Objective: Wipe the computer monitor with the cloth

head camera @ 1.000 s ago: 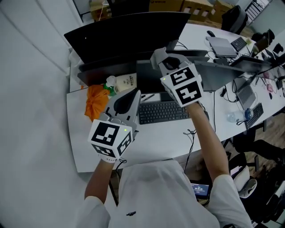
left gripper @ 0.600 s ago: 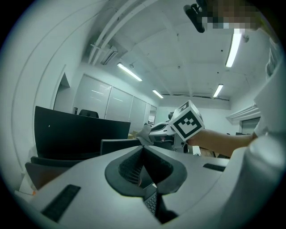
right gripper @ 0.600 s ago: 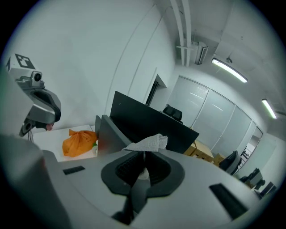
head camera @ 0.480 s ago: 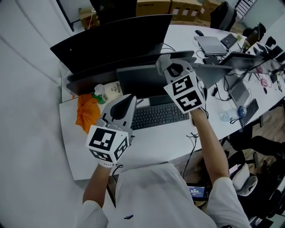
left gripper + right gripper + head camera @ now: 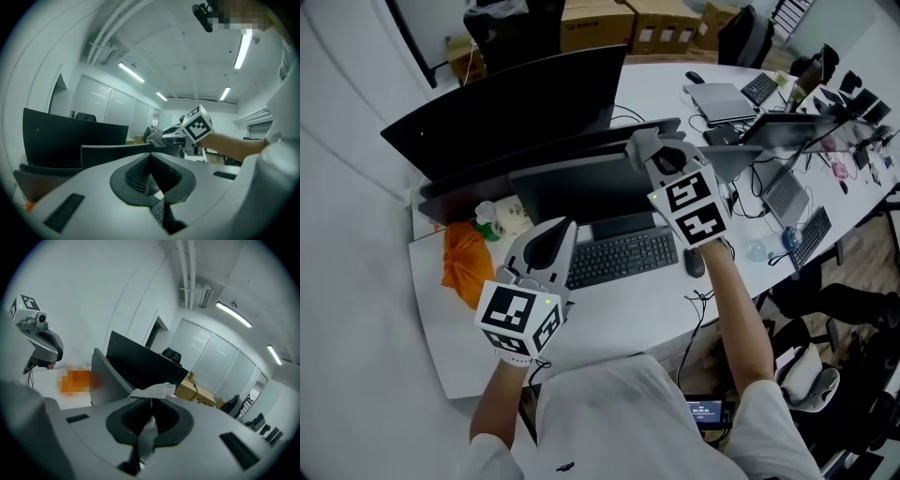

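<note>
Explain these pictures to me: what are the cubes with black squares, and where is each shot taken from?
No robot here: a person holds a two-fingered gripper in each hand, and the marker cubes are part of those grippers. The wide picture comes from a camera on the person's head, looking down at a desk with a monitor, keyboard, mouse and orange bundle. The round pictures come from cameras riding on the grippers. The right gripper pinches a pale cloth between its fingers at the monitor's top edge. The left gripper hovers above the desk, closed on nothing.
</note>
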`<action>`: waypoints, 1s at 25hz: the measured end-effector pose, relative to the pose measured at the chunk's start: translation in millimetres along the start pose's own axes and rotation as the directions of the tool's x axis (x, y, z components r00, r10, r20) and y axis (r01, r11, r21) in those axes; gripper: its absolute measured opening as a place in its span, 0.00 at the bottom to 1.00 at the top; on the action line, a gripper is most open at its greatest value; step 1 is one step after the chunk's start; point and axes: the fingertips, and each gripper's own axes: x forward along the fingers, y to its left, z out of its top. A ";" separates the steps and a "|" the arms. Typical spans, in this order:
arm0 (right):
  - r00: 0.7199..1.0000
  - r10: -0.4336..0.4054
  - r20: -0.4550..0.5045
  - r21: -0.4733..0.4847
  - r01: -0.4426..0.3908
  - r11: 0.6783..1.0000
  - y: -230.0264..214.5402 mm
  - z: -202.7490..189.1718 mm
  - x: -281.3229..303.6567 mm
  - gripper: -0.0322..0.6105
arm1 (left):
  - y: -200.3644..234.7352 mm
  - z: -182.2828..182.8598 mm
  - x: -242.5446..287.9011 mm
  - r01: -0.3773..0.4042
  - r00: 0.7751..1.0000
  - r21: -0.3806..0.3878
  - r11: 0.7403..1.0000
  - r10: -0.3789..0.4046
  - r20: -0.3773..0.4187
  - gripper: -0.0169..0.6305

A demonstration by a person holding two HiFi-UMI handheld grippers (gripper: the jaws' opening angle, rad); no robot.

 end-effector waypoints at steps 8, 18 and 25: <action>0.998 -0.067 -0.011 0.084 0.068 0.994 -52.3 -38.5 -18.1 0.08 | -15.8 -2.0 20.1 0.020 1.000 0.007 1.000 -0.020 -0.018 0.05; 0.988 -0.141 -0.067 0.117 0.148 0.982 -107.3 -90.3 -38.3 0.08 | -33.0 -6.9 42.3 0.038 0.998 0.019 0.999 -0.037 -0.059 0.06; 0.973 -0.209 -0.102 0.141 0.222 0.965 -153.0 -127.7 -53.0 0.08 | -43.9 -11.8 57.9 0.055 0.996 0.024 0.998 -0.053 -0.076 0.05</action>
